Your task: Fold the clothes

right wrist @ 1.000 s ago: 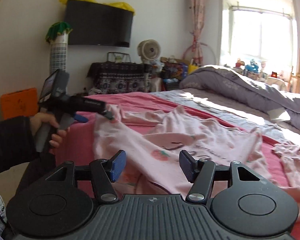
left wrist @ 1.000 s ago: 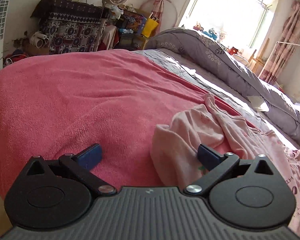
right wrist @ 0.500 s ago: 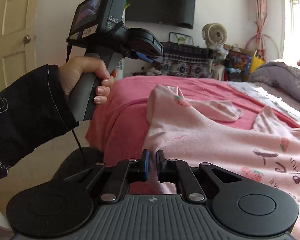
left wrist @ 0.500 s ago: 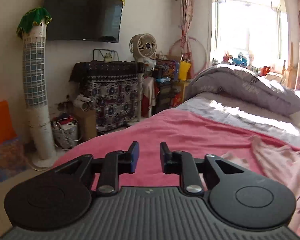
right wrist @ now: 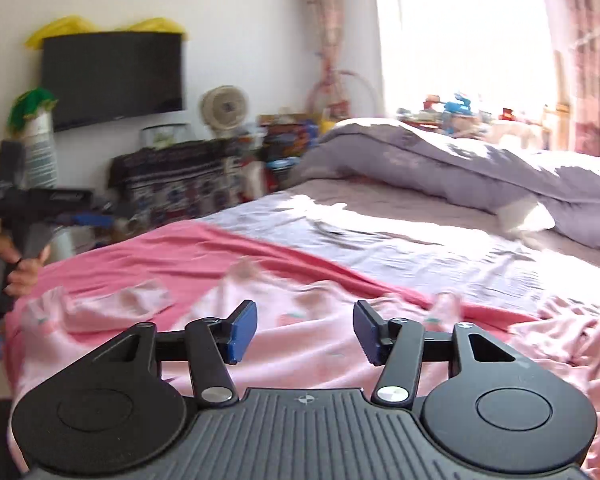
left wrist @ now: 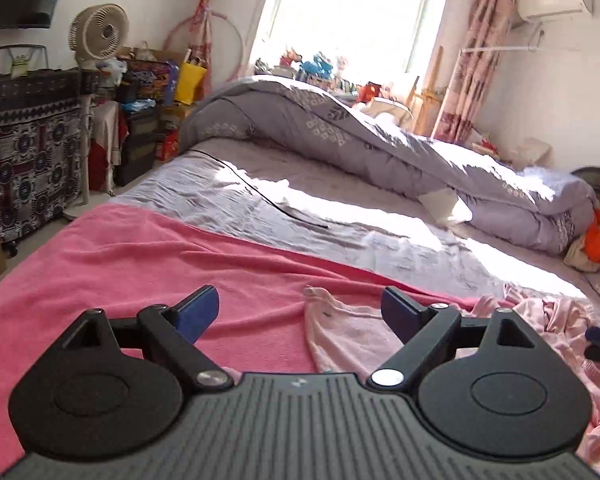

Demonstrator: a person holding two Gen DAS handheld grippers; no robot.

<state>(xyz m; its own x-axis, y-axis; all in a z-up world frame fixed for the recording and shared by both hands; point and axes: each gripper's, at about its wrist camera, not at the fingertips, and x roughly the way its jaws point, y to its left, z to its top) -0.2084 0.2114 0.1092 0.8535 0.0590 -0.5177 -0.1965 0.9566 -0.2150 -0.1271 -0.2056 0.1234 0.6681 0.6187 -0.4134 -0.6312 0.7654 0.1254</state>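
- While both views look out over a bed, the left gripper [left wrist: 300, 312], black with blue pads, fills the bottom of the left wrist frame, jaws spread wide, nothing between them
- Right gripper [right wrist: 305, 330], same black build with blue pads, at the bottom of the right wrist frame, jaws likewise wide apart and holding nothing
- Pale pink cotton garment with strawberry print [right wrist: 300, 344]: spread flat on the coral-pink towelling blanket [right wrist: 172, 252], lower half of the right wrist frame, one sleeve reaching toward the lower left; blurred in that view
- Same garment in the left wrist frame [left wrist: 348, 332]: a sleeve end lies between the spread fingers, the rest bunched toward the lower right
- Person's left hand [right wrist: 18, 270], at the left edge of the right wrist frame, gripping the handle of the other device
- Grey patterned quilt [left wrist: 380, 140], rolled along the far side of the bed, centre to right
- Grey bedsheet [left wrist: 300, 216] in sunlight, between blanket and quilt
- White pedestal fan [left wrist: 98, 32], upper left
- Black wall television [right wrist: 112, 76], upper left of the right wrist frame
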